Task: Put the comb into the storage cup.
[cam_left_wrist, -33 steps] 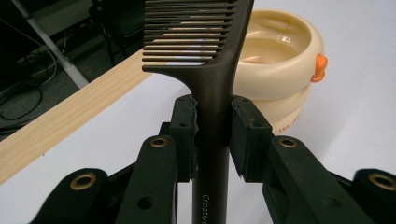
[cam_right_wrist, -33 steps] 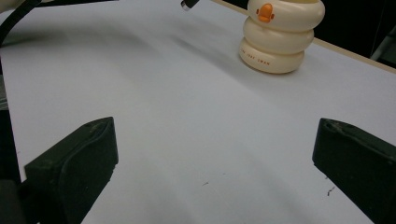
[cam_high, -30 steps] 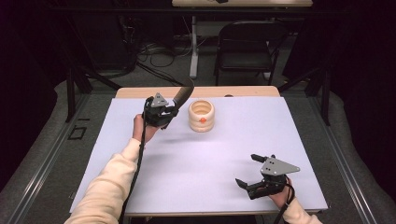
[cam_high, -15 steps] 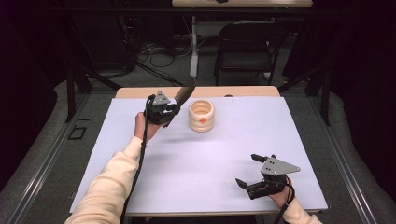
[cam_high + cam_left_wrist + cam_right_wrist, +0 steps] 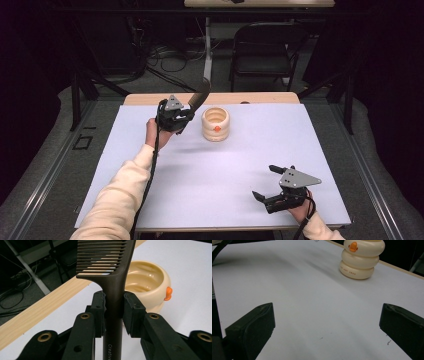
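Brown comb (image 5: 113, 280) clenched in left gripper (image 5: 113, 312) fingers beside cream ribbed pot (image 5: 215, 124), right gripper (image 5: 272, 182) fingers spread, empty

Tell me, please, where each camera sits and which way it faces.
High view: above the person's side, facing forward and down on the table; forearms and both tools show.
Left gripper view: on the left tool, looking along its jaws, shut on a comb, towards the cream holder.
Right gripper view: on the right tool, jaws open, facing across the table.
All three share the holder.
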`<state>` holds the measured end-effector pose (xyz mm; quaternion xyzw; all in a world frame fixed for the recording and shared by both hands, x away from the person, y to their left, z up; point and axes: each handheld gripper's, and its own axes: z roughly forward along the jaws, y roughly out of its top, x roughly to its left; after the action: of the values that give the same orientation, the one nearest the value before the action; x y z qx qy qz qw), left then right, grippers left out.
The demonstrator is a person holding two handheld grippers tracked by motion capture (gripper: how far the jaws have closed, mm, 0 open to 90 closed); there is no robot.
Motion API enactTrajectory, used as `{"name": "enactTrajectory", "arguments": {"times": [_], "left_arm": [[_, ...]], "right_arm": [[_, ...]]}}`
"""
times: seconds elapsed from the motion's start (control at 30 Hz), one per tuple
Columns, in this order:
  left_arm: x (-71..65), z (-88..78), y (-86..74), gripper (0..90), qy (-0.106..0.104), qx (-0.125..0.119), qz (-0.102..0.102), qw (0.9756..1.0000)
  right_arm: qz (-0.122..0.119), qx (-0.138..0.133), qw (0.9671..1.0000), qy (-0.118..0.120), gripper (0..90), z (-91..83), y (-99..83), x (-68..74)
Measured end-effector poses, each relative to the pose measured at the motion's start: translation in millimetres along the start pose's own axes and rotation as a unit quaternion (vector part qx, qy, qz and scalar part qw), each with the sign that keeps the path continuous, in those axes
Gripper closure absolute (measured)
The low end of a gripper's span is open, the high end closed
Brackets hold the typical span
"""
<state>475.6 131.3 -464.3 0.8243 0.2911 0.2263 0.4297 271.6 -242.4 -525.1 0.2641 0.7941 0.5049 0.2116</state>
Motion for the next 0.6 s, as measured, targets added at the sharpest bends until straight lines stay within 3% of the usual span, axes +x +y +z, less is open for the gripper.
{"name": "enactTrajectory", "arguments": {"times": [0.6], "left_arm": [[-1.0, 3.2, 4.8, 72.6, 0.0, -0.004, -0.002, 1.0]], "right_arm": [[0.001, 0.0, 1.0, -0.001, 0.0, -0.2, 0.0, 0.1]]}}
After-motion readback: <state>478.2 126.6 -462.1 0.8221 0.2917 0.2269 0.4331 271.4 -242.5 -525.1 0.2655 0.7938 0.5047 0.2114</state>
